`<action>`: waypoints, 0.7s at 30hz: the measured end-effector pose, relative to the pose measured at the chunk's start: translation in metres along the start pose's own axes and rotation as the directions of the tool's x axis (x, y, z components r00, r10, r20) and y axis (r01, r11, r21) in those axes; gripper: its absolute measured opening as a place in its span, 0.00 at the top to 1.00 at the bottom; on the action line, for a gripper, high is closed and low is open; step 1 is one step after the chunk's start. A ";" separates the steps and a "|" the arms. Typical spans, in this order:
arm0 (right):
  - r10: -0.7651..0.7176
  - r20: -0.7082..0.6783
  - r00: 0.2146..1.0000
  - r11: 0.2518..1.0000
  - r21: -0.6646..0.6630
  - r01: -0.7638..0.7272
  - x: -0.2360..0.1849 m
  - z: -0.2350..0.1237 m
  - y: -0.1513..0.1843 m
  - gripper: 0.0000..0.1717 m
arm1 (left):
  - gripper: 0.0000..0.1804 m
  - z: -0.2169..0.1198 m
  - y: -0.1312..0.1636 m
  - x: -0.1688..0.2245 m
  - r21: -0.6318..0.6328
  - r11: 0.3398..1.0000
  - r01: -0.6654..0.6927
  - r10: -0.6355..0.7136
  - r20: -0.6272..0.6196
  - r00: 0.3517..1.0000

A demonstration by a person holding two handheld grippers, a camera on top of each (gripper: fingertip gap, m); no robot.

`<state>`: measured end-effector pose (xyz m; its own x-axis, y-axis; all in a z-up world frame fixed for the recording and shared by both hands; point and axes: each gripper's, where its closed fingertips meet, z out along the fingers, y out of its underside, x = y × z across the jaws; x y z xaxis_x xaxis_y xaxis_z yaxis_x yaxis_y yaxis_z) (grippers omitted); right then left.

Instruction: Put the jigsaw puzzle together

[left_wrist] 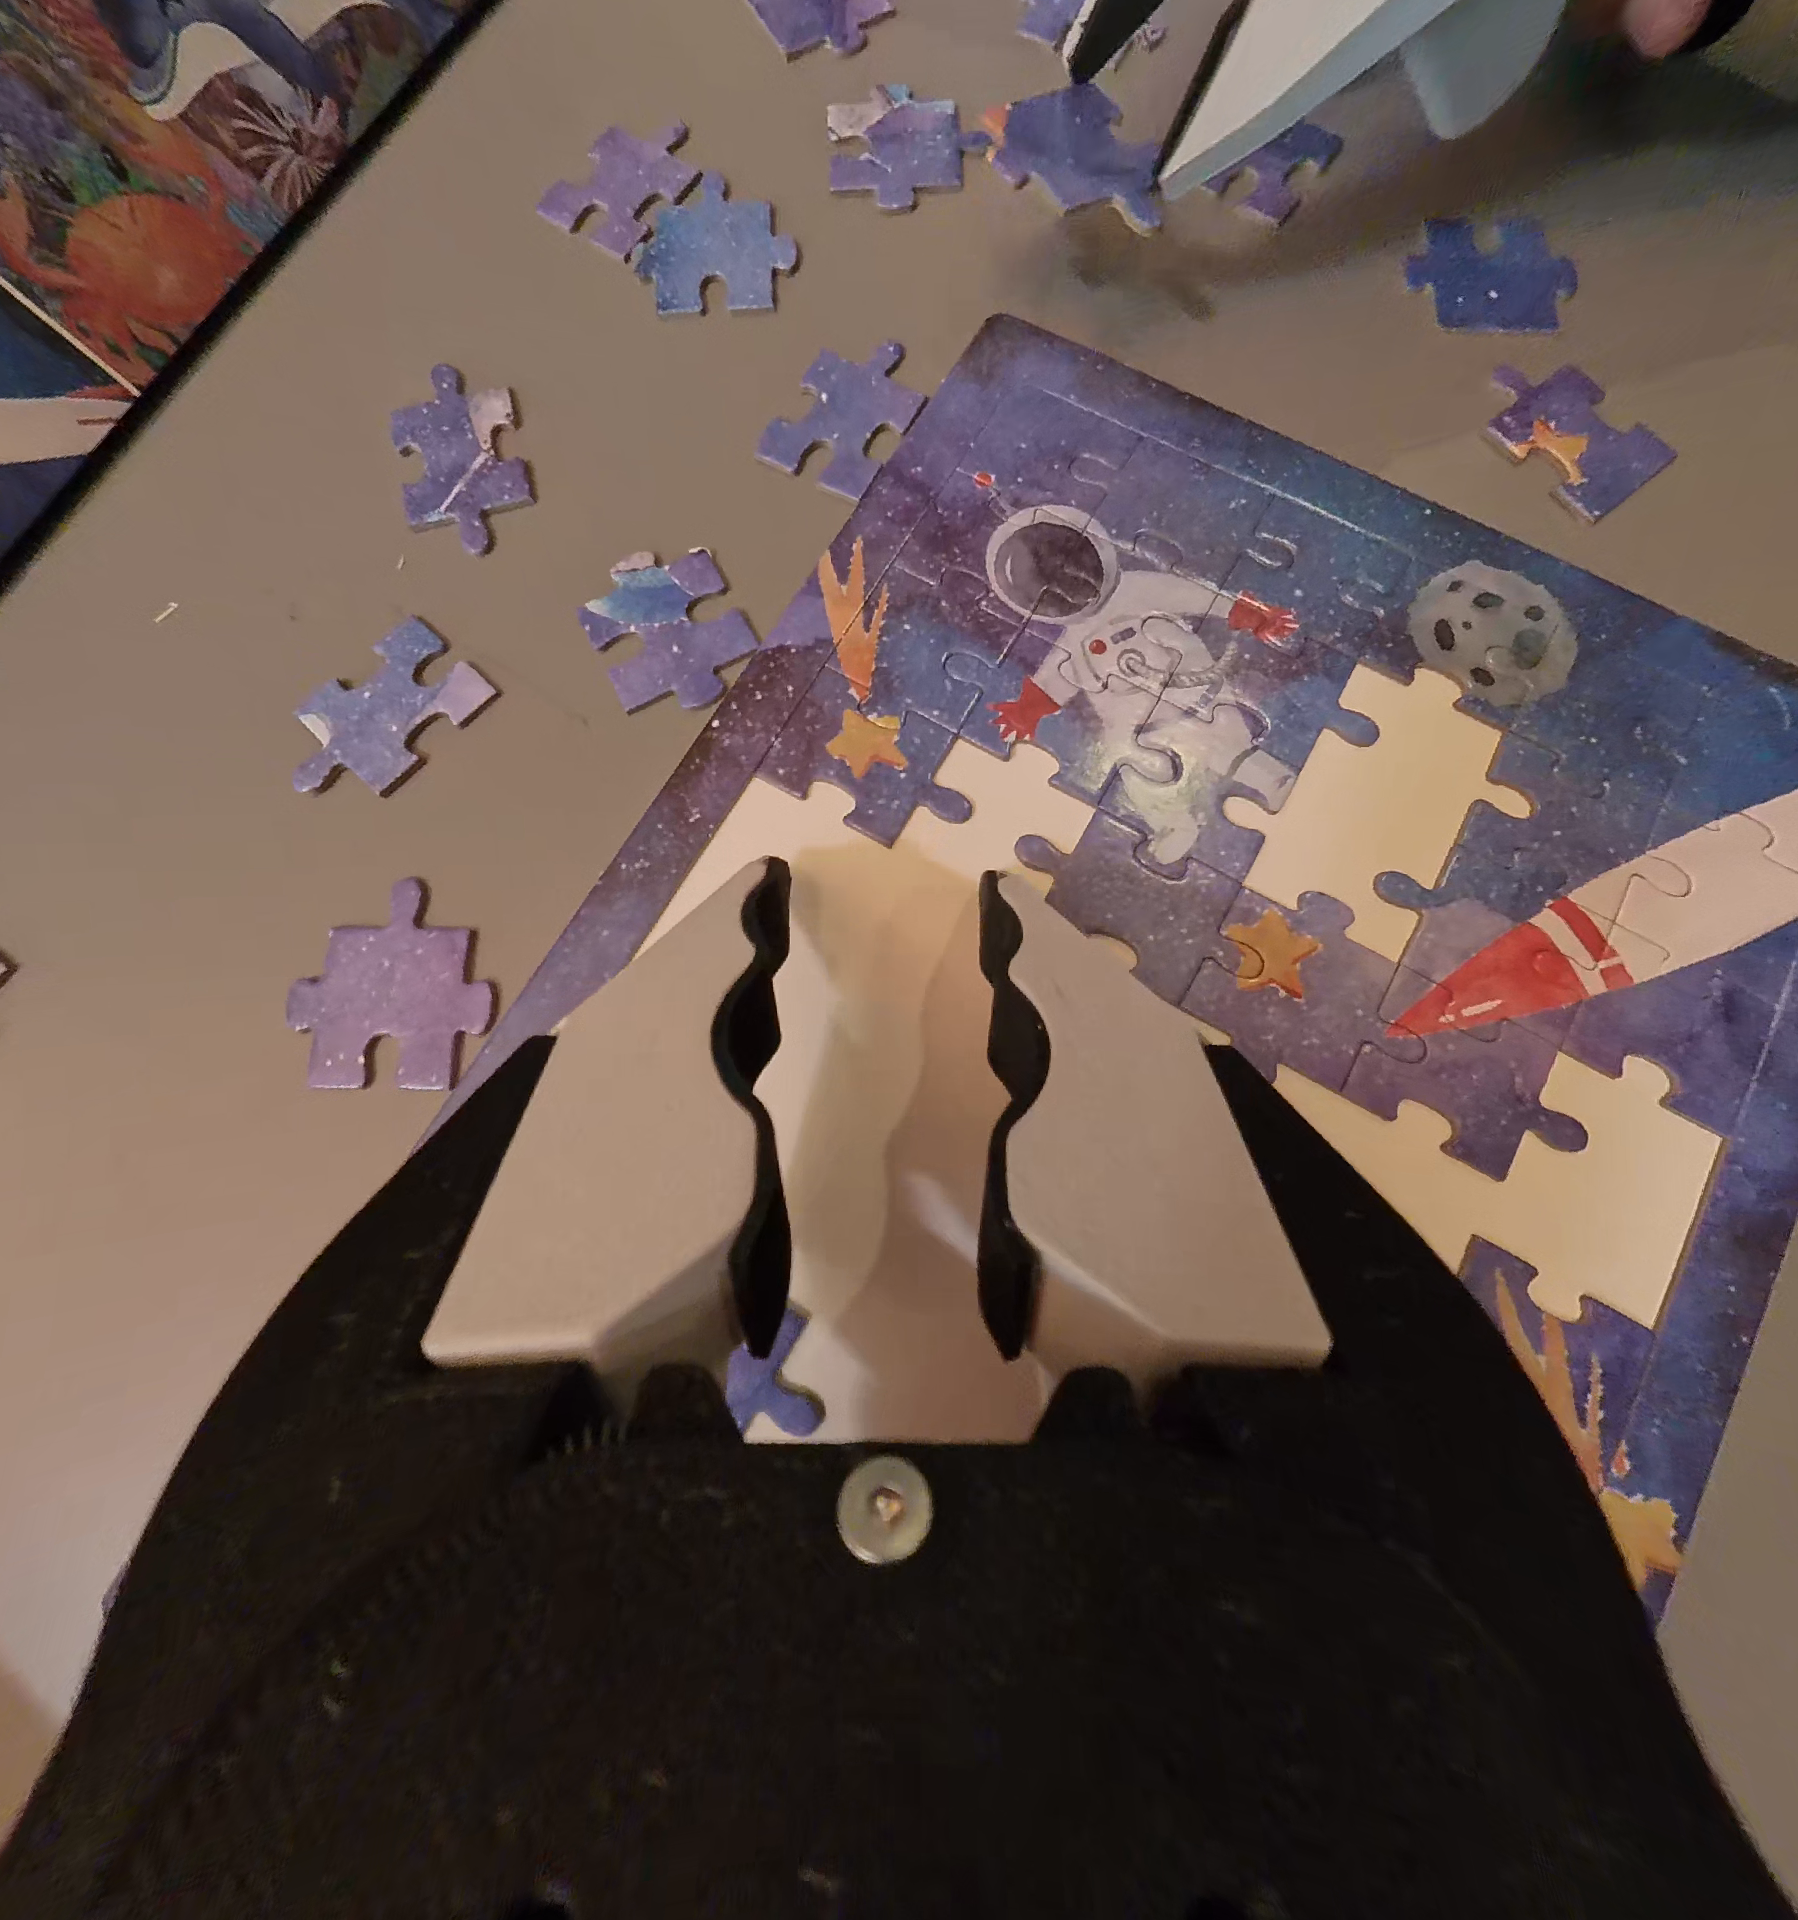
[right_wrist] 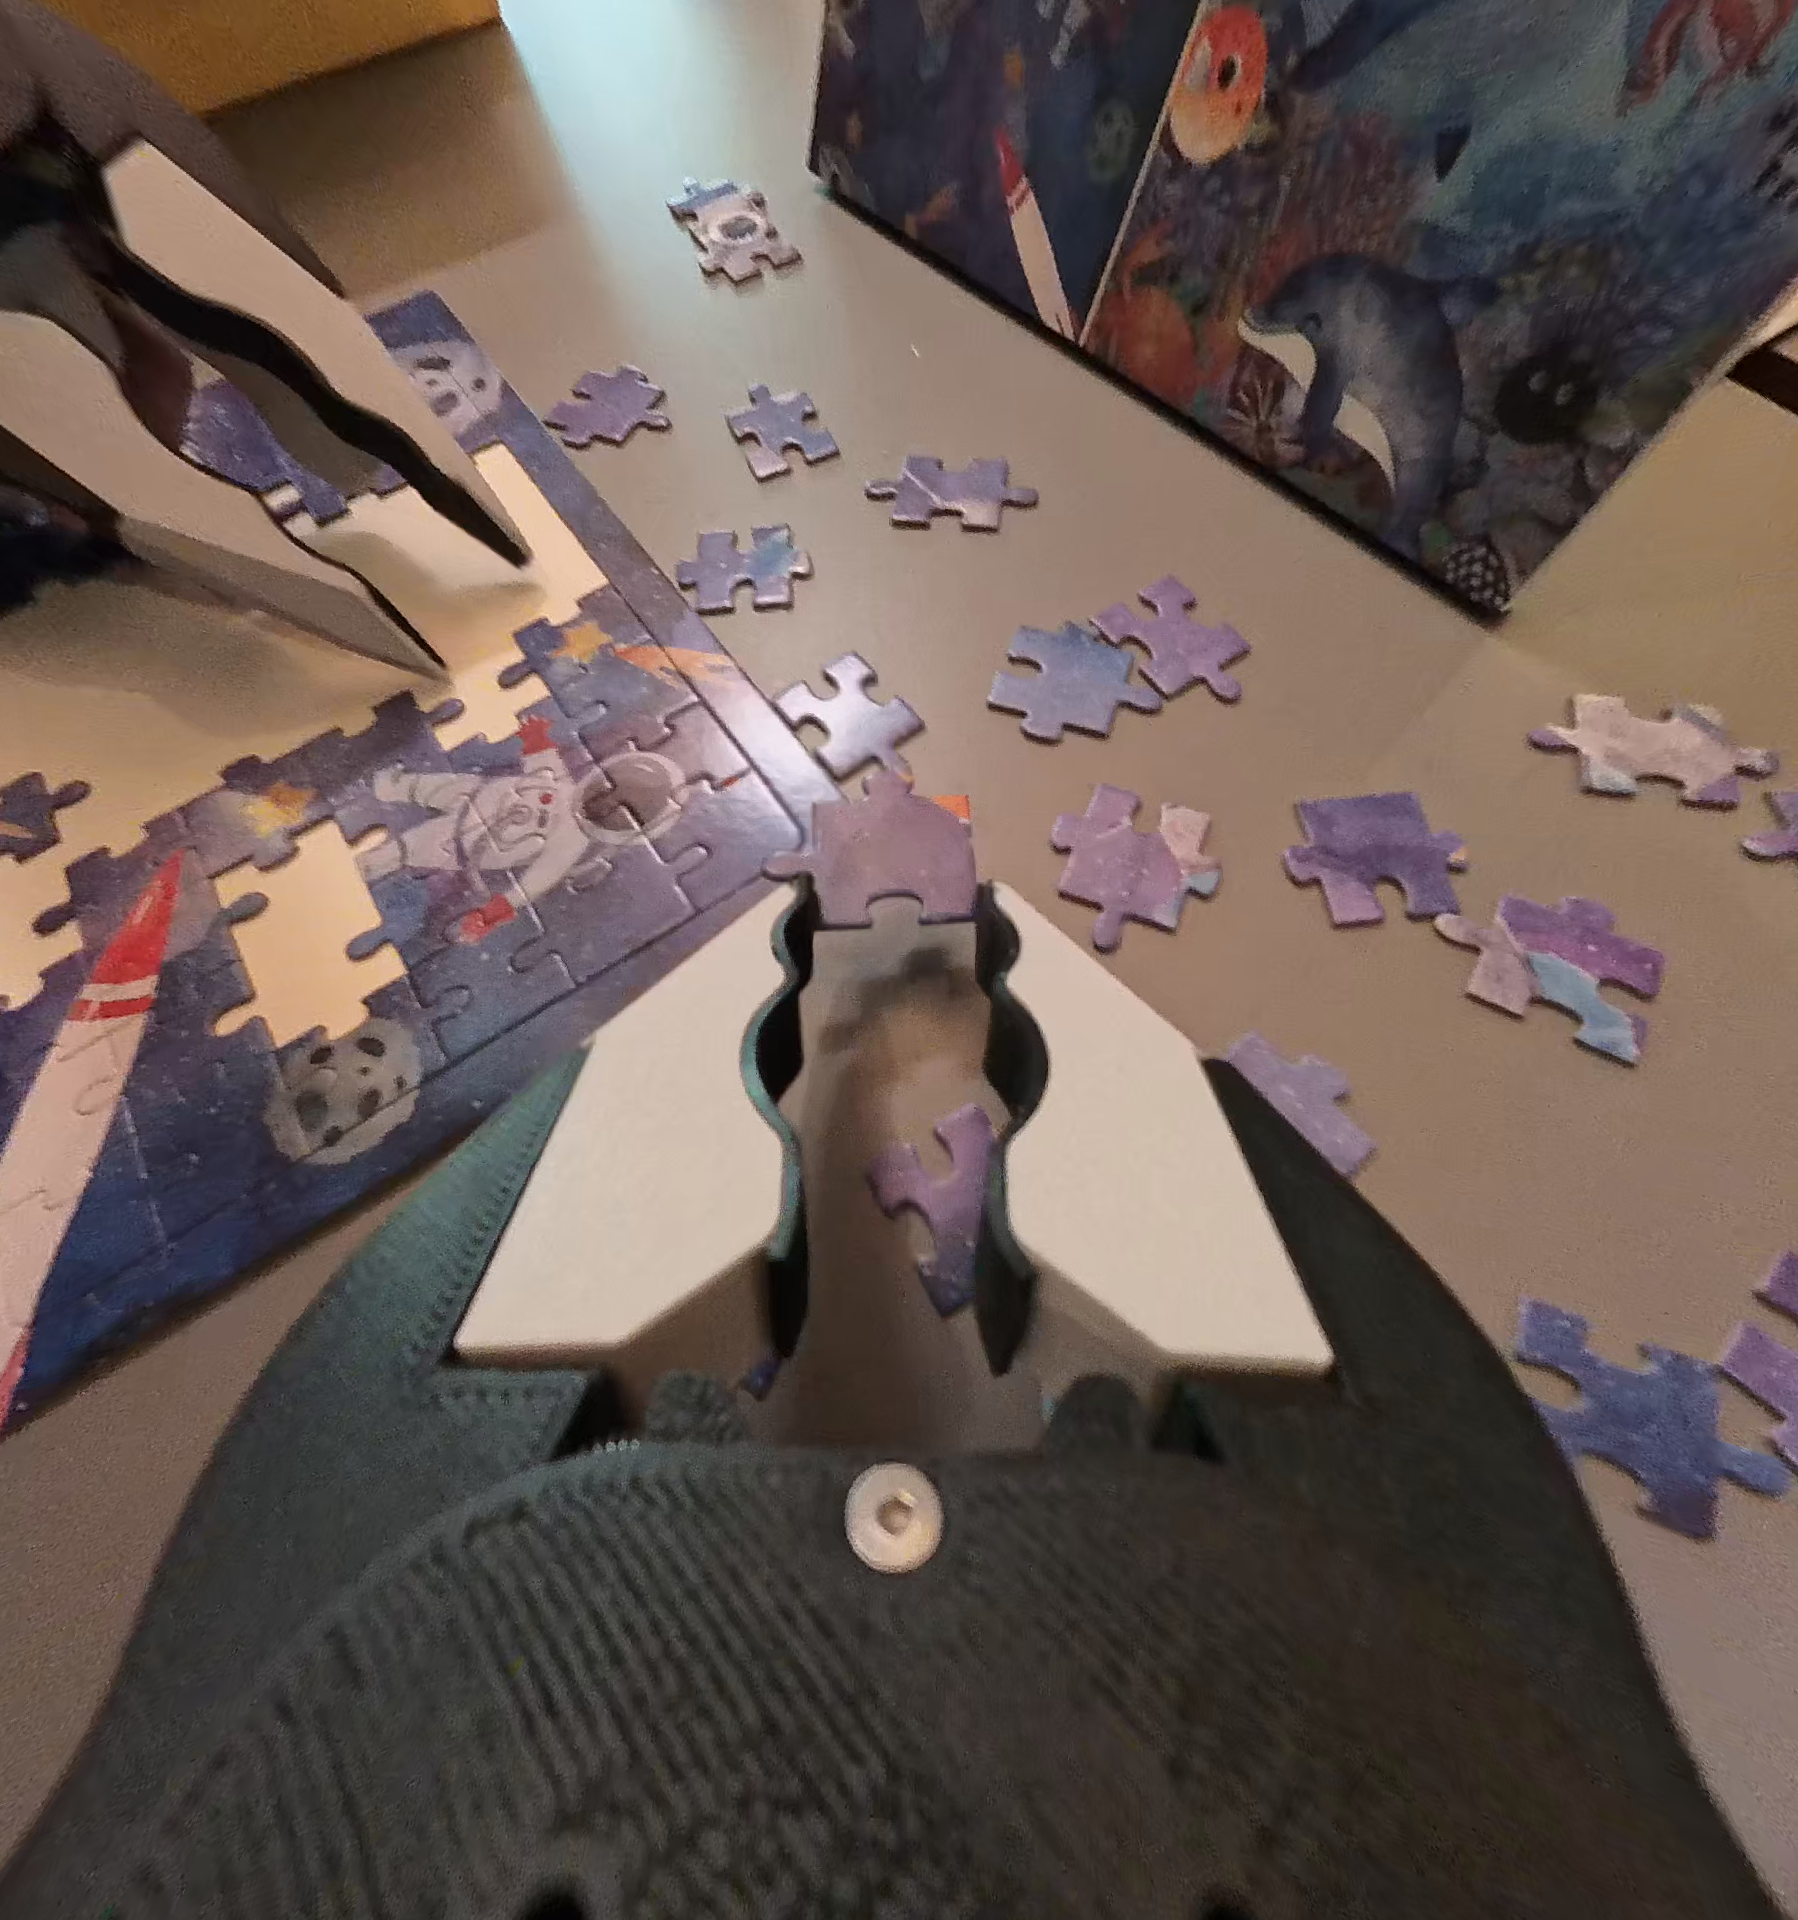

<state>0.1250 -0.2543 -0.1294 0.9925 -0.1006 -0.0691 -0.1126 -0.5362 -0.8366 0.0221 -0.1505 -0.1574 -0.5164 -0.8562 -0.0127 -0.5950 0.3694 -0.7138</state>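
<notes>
- Right gripper [right_wrist: 890,904]: fingers clamp a purple piece [right_wrist: 890,857], just off the puzzle's corner.
- Left gripper [left_wrist: 884,883]: fingers apart, empty, over the puzzle [left_wrist: 1134,540].
- Puzzle: partly filled; gaps remain.
- Loose pieces [left_wrist: 713,244]: many on worktop [left_wrist: 199,779].

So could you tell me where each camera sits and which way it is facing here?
Left wrist view: on the left gripper, looking down at the puzzle board; its open fingers show.
Right wrist view: on the right gripper, facing the table; fingers pinch a purple puzzle piece.
Shared: the board, loose pieces, each other's gripper.
</notes>
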 end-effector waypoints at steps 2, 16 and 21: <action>-0.009 0.024 1.000 1.000 0.021 0.008 -0.009 0.001 -0.006 0.83 | 0.81 0.002 -0.002 -0.001 0.000 1.000 -0.007 0.007 0.009 1.000; -0.069 0.171 0.983 0.997 -0.033 0.076 -0.078 0.038 -0.013 0.83 | 0.99 0.009 -0.007 0.010 -0.011 0.999 -0.051 0.050 -0.036 0.998; -0.075 0.158 0.985 0.994 -0.067 0.087 -0.077 0.042 -0.006 0.83 | 1.00 0.009 -0.005 0.009 -0.017 0.999 -0.043 0.042 -0.035 0.998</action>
<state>0.0514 -0.2079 -0.1415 0.9931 0.0738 -0.0909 -0.0290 -0.5977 -0.8012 0.0259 -0.1634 -0.1599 -0.5627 -0.8265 -0.0182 -0.5827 0.4121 -0.7004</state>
